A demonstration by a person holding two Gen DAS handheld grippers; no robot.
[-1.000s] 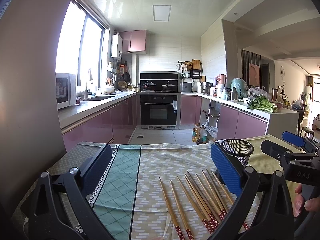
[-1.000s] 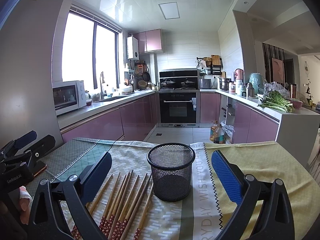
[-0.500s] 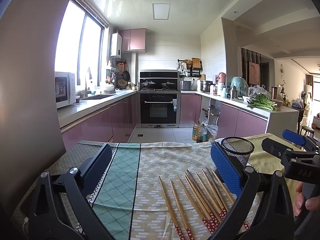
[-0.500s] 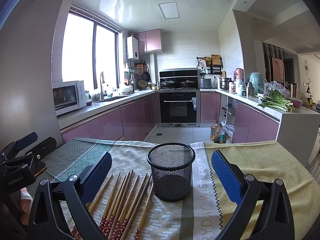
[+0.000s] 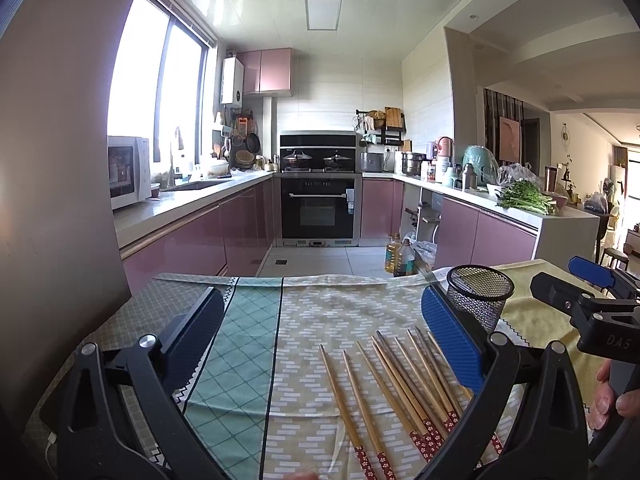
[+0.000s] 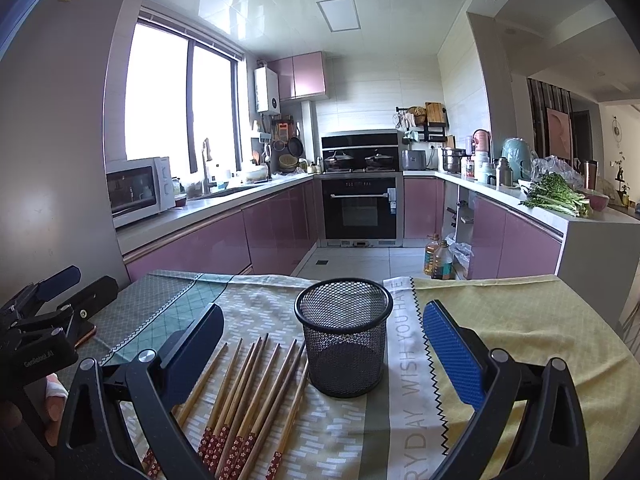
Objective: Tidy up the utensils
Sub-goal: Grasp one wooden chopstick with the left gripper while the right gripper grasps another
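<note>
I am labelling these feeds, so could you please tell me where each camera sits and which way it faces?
Left wrist: on the left tongs, facing chopsticks; a hand shows at right.
Right wrist: on the right tongs, facing the mesh holder; fingers show at left.
Shared: chopsticks, holder, tablecloth, each other's tongs.

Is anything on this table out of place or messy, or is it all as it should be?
The chopsticks lie loose and fanned on the tablecloth beside the mesh holder, which stands upright and empty. Nothing looks spilled or broken. Both grippers, left and right, are open and hold nothing.
</note>
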